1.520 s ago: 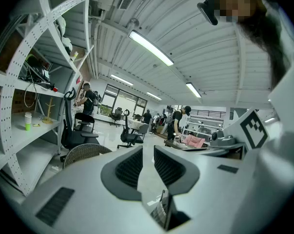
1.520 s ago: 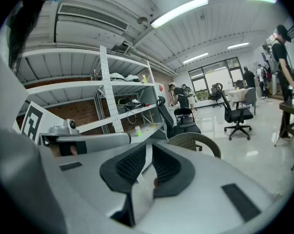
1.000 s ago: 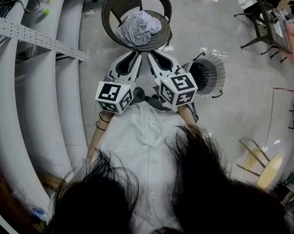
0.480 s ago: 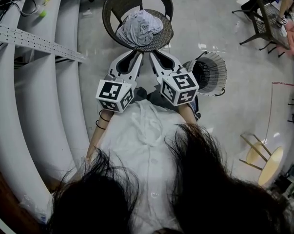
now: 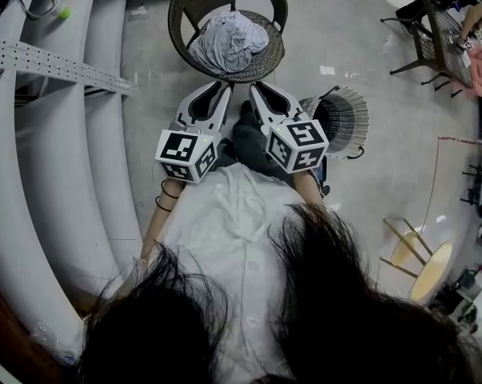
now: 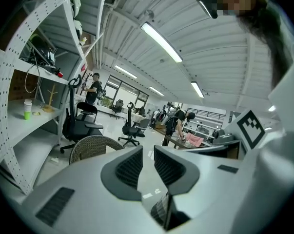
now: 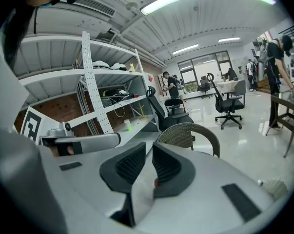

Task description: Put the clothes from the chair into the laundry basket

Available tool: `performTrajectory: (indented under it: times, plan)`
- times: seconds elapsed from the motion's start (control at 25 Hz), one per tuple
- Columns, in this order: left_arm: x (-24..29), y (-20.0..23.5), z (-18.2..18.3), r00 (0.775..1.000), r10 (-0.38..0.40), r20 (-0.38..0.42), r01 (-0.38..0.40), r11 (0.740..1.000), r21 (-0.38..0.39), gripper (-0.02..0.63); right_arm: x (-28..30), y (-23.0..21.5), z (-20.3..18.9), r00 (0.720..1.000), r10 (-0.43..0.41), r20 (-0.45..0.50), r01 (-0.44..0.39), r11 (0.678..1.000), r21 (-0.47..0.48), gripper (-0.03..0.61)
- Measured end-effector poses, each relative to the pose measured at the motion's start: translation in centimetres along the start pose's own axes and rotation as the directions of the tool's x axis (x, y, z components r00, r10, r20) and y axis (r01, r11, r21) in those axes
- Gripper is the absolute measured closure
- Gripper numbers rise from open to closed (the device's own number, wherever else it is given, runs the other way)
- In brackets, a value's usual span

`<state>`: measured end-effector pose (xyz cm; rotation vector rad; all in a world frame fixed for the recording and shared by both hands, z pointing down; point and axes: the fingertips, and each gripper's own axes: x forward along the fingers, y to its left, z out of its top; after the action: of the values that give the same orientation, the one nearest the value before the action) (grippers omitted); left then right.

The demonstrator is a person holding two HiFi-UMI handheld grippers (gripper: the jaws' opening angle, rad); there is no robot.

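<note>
The right claw has its jaws closed together, nothing between them. Just beyond them stands a wicker chair. A white shelf rack lines the left; 1 office chair stands farther back.

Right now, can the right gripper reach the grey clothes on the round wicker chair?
Probably yes: the right gripper points at the grey clothes on the wicker chair, nothing between; shut jaws must open.

Head view overhead, gripper views level, all sharing chair
</note>
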<state>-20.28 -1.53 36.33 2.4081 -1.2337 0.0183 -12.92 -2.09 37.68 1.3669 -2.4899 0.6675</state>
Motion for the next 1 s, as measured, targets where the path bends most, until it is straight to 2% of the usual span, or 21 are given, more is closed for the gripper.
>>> performTrajectory:
  times: [0.28,0.48,0.64,0.8,1.0]
  plan:
    - [2.0,2.5,-1.0,0.998,0.047,-0.034,-0.048,0.999,-0.023,0.529,3.1,-2.4,-0.1,0.999,0.013,-0.042,-0.013,1.0,-0.011,0.525]
    - [3.8,4.8,-1.4,0.992,0.103,-0.069,-0.106,0.993,-0.043,0.529,6.5,-4.8,0.3,0.994,0.015,-0.104,-0.025,0.995,-0.093,0.525]
    - [5.5,7.0,-2.3,0.984,0.142,-0.109,-0.147,0.988,-0.047,0.529,9.9,-6.9,-0.4,0.986,0.045,-0.158,-0.062,0.992,-0.109,0.525]
    - [7.4,9.1,-3.3,0.974,0.175,-0.147,-0.182,0.983,-0.036,0.529,13.6,-9.3,-2.1,0.968,0.069,-0.242,-0.107,0.983,-0.148,0.523]
    - [9.8,11.7,-4.8,0.962,0.214,-0.171,-0.225,0.973,-0.051,0.529,18.0,-11.9,-6.0,0.918,0.134,-0.373,-0.196,0.971,-0.135,0.522]
